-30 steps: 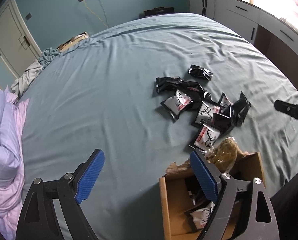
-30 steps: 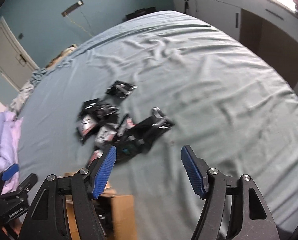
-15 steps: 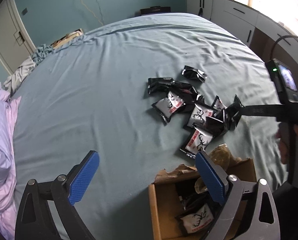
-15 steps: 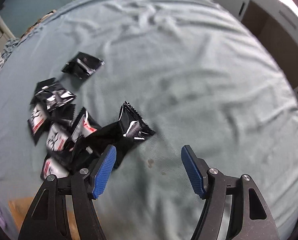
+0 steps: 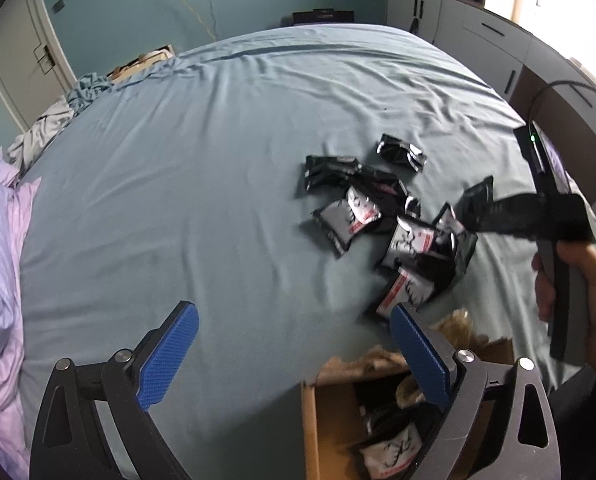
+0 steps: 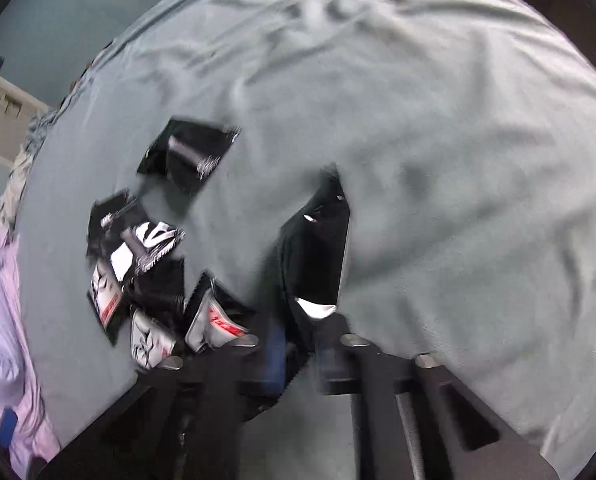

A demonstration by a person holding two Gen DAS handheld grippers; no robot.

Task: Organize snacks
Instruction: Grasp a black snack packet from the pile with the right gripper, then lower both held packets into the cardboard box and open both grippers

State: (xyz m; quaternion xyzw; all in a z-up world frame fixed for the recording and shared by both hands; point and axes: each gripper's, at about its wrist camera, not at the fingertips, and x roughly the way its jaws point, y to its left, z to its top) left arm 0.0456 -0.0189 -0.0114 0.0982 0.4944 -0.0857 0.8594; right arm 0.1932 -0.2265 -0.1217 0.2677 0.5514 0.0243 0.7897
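Left wrist view: the left gripper is being held wide open, empty, above the cardboard box. About nine packets are being seen in the pile beyond the box.

Right wrist view: one black packet is being pinched lengthwise by the closed right gripper, nearer the box.

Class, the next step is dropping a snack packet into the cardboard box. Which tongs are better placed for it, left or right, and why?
Right. The right tongs are shut on a black packet, lifted off the bed. The left tongs are open and empty, beside the cardboard box.
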